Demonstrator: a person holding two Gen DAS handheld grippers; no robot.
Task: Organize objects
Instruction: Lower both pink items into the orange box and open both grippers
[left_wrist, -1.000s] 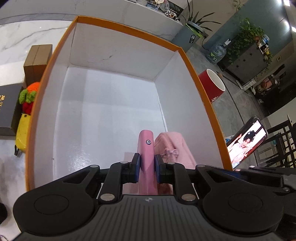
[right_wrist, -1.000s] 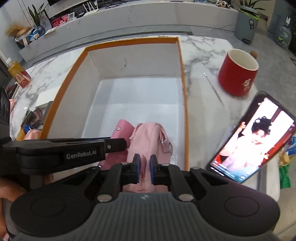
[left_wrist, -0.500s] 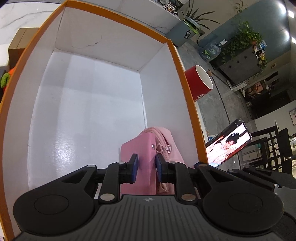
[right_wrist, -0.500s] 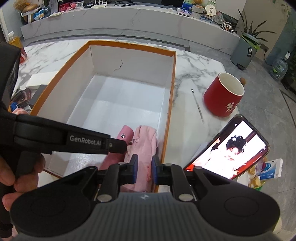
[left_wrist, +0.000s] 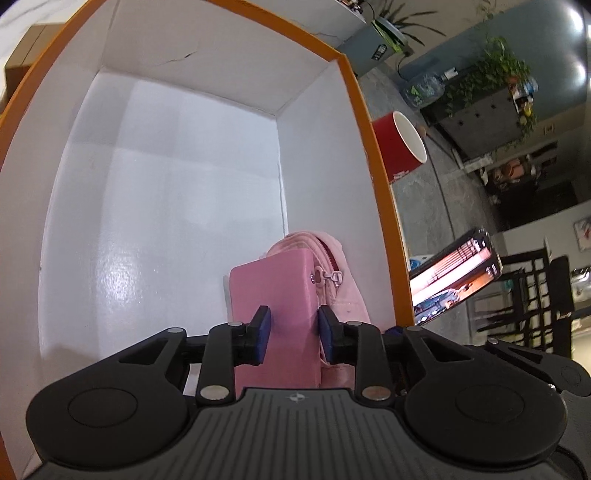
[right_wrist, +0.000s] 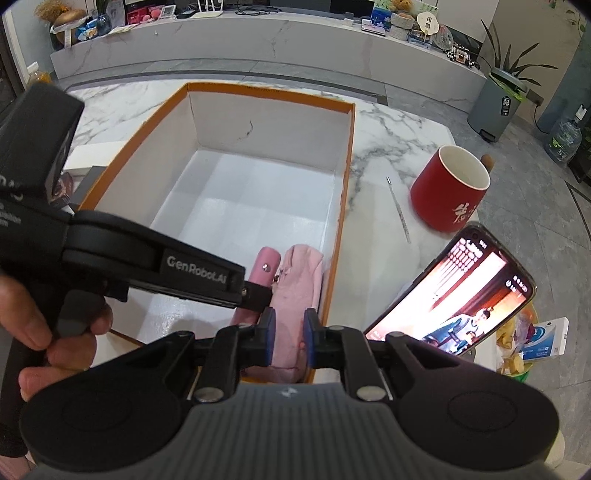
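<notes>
Pink wallet (left_wrist: 275, 295) lies in the box (left_wrist: 365, 122), near-right corner, pressed up vs the pink pouch (left_wrist: 345, 291) at its 3 o'clock; pouch leans on the box's right wall. From the R cam, wallet (right_wrist: 266, 266) sits at 9 o'clock of the pouch (right_wrist: 295, 291), both hard by the orange rim (right_wrist: 341, 225).

My L claw (left_wrist: 291, 334) has just been opening: jaws now spread, wallet between the pads but I see gaps either side, so no pinch. L claw also shows in the R cam (right_wrist: 255, 295), a hand (right_wrist: 48, 332) on its grip at 8 o'clock.

R claw (right_wrist: 289, 339) hangs over the pouch's near end, jaws a narrow way apart w/ pink cloth between them; can't tell if the pads actually press it.

Rest of box floor is white and glossy, w/ a crack on the far wall. Outside, on the marble top (right_wrist: 376, 147): red mug (right_wrist: 448, 188) at 2 o'clock of the box, phone (right_wrist: 454, 291) propped w/ screen lit at 3 o'clock, thin stick (right_wrist: 398, 210) betw box and mug.
</notes>
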